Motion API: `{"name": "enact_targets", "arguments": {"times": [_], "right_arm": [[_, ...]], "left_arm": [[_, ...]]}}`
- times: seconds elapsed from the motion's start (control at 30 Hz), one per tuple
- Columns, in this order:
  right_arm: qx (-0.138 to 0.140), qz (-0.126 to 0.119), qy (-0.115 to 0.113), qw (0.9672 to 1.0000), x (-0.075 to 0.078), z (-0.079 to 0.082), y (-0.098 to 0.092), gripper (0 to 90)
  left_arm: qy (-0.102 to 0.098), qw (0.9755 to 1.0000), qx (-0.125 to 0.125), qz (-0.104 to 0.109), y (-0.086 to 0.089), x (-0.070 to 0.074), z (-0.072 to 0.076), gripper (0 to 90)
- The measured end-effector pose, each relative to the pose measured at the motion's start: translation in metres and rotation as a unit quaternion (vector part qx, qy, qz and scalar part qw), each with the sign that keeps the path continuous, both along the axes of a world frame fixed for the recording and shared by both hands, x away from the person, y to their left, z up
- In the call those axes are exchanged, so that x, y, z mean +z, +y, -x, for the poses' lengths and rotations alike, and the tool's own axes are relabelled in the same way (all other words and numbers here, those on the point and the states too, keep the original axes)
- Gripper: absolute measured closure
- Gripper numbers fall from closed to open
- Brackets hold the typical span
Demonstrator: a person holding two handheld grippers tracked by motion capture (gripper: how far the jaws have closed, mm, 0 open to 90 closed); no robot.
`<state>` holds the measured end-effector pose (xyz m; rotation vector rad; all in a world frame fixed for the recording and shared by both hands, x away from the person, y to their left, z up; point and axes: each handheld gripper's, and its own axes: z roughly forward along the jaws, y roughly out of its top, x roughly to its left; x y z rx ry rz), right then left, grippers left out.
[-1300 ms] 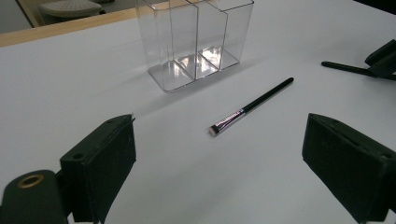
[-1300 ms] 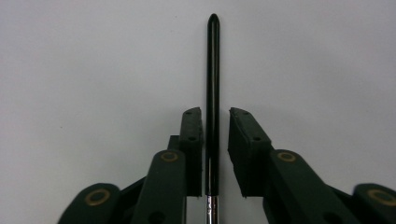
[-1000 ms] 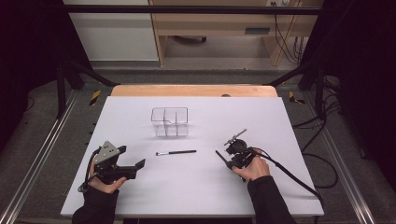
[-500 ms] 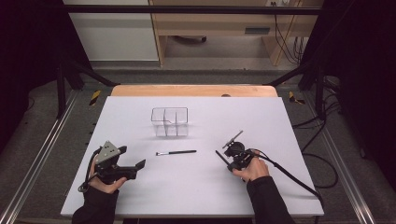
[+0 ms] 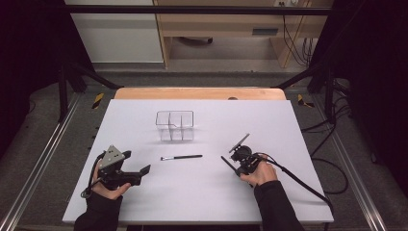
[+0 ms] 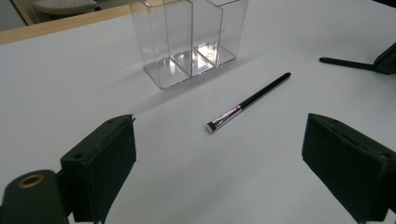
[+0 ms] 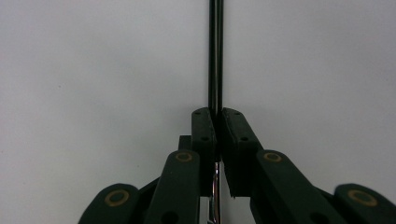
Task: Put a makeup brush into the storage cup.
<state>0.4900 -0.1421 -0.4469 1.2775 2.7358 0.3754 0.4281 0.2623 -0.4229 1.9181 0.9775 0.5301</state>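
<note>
Counter (image 5: 202, 192) space is shared by one clear divided organizer (image 5: 174, 125), seen at 12 o'clock from the center, and two slim black brushes. One brush (image 5: 181, 157) lies flat near the middle, just toward 6 o'clock of the organizer and touched by nothing, while the second brush (image 5: 229, 164) is pinched between the closed jaws of the right gripper (image 5: 239, 168) at about 4 o'clock. At 8 o'clock the left gripper (image 5: 144, 170) is held with its jaws spread wide and empty, pointed toward the loose brush.
</note>
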Motion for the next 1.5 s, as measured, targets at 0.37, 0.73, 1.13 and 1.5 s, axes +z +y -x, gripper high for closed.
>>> {"name": "enact_targets", "arguments": {"times": [0.37,0.73,1.13,1.5], "right_arm": [[0.003,-0.028,-0.011,0.9996,0.017,0.003,-0.006,84.1],[0.015,-0.051,-0.025,0.9983,0.035,0.006,-0.004,84.1],[0.046,-0.07,-0.032,0.9959,0.056,0.008,0.008,84.1],[0.072,-0.089,-0.029,0.993,0.066,0.009,0.018,84.1]], "left_arm": [[0.0,1.0,-0.005,-0.005,-0.002,0.001,0.0,9.0],[-0.002,0.9998,-0.014,-0.01,-0.007,0.003,0.001,8.9],[-0.007,0.9989,-0.036,-0.029,-0.016,0.006,0.0,8.7],[-0.013,0.9962,-0.065,-0.056,-0.032,0.011,-0.003,8.5]]}}
